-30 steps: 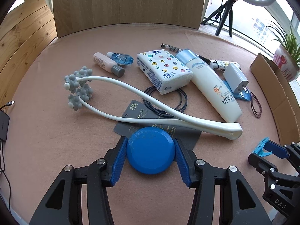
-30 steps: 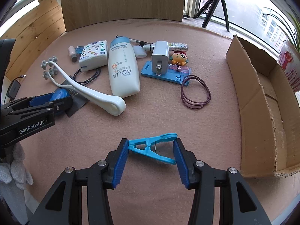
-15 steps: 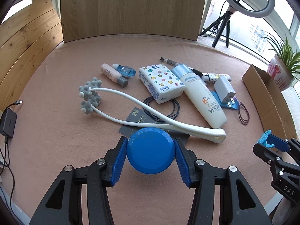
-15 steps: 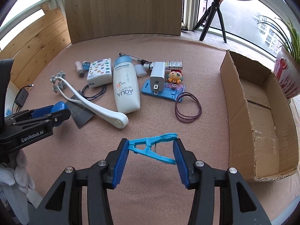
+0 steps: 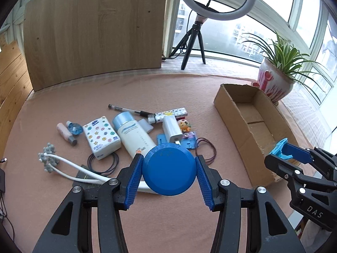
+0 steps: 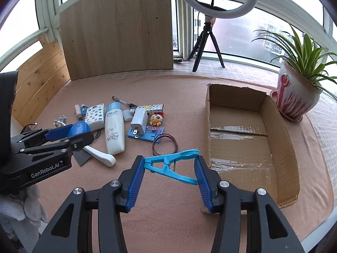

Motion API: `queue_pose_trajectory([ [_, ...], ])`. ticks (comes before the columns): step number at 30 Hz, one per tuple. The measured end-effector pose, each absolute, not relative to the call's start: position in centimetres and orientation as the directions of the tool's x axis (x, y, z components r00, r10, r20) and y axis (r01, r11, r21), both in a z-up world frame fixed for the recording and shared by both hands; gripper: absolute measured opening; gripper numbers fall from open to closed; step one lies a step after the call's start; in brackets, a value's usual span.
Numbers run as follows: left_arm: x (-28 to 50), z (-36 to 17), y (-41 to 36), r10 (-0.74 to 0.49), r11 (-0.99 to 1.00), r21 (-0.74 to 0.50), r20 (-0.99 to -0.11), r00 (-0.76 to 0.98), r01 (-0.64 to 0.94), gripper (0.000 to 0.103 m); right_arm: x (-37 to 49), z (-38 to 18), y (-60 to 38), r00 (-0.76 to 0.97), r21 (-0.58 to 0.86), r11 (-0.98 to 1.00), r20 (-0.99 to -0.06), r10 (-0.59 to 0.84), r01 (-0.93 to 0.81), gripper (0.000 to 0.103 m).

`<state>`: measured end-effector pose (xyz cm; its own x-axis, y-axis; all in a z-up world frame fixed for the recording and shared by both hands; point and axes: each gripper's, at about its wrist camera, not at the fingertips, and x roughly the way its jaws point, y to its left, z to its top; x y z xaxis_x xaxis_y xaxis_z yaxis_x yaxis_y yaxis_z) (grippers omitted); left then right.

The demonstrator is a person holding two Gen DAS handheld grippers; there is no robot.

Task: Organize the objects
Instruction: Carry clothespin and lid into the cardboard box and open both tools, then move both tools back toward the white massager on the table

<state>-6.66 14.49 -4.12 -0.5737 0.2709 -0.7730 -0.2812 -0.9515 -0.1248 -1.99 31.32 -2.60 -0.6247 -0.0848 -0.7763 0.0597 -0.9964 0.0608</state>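
Note:
My left gripper point(image 5: 168, 169) is shut on a round blue lid point(image 5: 168, 169) and holds it above the table; it also shows in the right wrist view point(image 6: 79, 129). My right gripper point(image 6: 169, 167) is shut on a light blue clothes peg point(image 6: 171, 164), raised above the table just left of the open cardboard box point(image 6: 248, 141). The peg also shows in the left wrist view point(image 5: 279, 147) by the box's near end point(image 5: 252, 126).
On the pink cloth lie a white sunscreen tube point(image 6: 113, 130), a tissue pack point(image 6: 95, 117), a white charger point(image 6: 139, 119), a white massage roller point(image 5: 69, 166), hair ties point(image 6: 165, 144), small bottles and a pen. A potted plant point(image 6: 294, 99) stands beyond the box.
Both grippers have risen and tilted up with their objects, and moved right toward the cardboard box. The items on the table have not moved.

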Motion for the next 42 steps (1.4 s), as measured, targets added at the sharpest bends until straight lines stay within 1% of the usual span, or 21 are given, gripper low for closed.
queue_pose_trajectory([
  [9, -6.9, -2.8, 24.2, 0.367, -0.897, -0.126, -0.746, -0.555, -0.424, 0.054, -1.6, -2.7, 38.8, -0.635, 0.049, -0.997, -0.772, 0.0, -0.061, 0.045],
  [17, -8.4, -3.5, 31.0, 0.393, -0.866, -0.108, -0.752, -0.53, -0.488, 0.054, -1.6, -3.9, 43.9, -0.614, 0.066, -0.989, -0.789, 0.03, -0.133, 0.045],
  [23, -9.4, -4.7, 33.4, 0.386, -0.86, -0.099, -0.769, -0.509, -0.501, 0.054, -2.0, -4.8, 45.8, -0.601, 0.068, -0.986, -0.799, 0.036, -0.15, 0.045],
  [29, -9.9, -4.9, 33.5, 0.377, -0.865, -0.099, -0.775, -0.506, -0.492, 0.054, -2.4, -5.4, 46.4, -0.592, 0.079, -0.986, -0.806, 0.024, -0.146, 0.045],
  [30, -10.0, -4.9, 33.4, 0.381, -0.865, -0.106, -0.775, -0.505, -0.49, 0.055, -2.5, -5.5, 46.4, -0.587, 0.086, -0.986, -0.81, 0.014, -0.143, 0.045],
  [31, -10.0, -4.8, 33.3, 0.385, -0.866, -0.113, -0.774, -0.503, -0.488, 0.065, -2.6, -5.7, 46.4, -0.58, 0.09, -0.986, -0.814, 0.008, -0.141, 0.045],
  [32, -10.1, -4.7, 33.1, 0.385, -0.868, -0.117, -0.771, -0.507, -0.482, 0.08, -2.6, -5.8, 46.3, -0.58, 0.09, -0.986, -0.815, 0.007, -0.139, 0.045],
  [33, -10.0, -4.4, 32.8, 0.387, -0.872, -0.119, -0.762, -0.52, -0.475, 0.085, -2.6, -5.9, 46.2, -0.578, 0.083, -0.987, -0.816, 0.01, -0.135, 0.05],
  [34, -9.9, -4.1, 32.5, 0.39, -0.873, -0.118, -0.751, -0.534, -0.473, 0.086, -2.5, -5.9, 45.9, -0.577, 0.068, -0.988, -0.817, 0.023, -0.136, 0.054],
  [35, -9.9, -3.8, 32.2, 0.387, -0.876, -0.113, -0.746, -0.542, -0.469, 0.086, -2.5, -5.9, 45.7, -0.58, 0.053, -0.989, -0.814, 0.039, -0.141, 0.065],
  [36, -9.9, -3.6, 31.9, 0.385, -0.878, -0.114, -0.744, -0.546, -0.464, 0.086, -2.3, -5.8, 45.6, -0.587, 0.042, -0.989, -0.808, 0.051, -0.144, 0.072],
  [42, -10.0, -3.1, 29.3, 0.364, -0.897, -0.116, -0.742, -0.563, -0.427, 0.086, -2.3, -5.3, 44.6, -0.596, 0.039, -0.99, -0.802, 0.051, -0.136, 0.073],
])
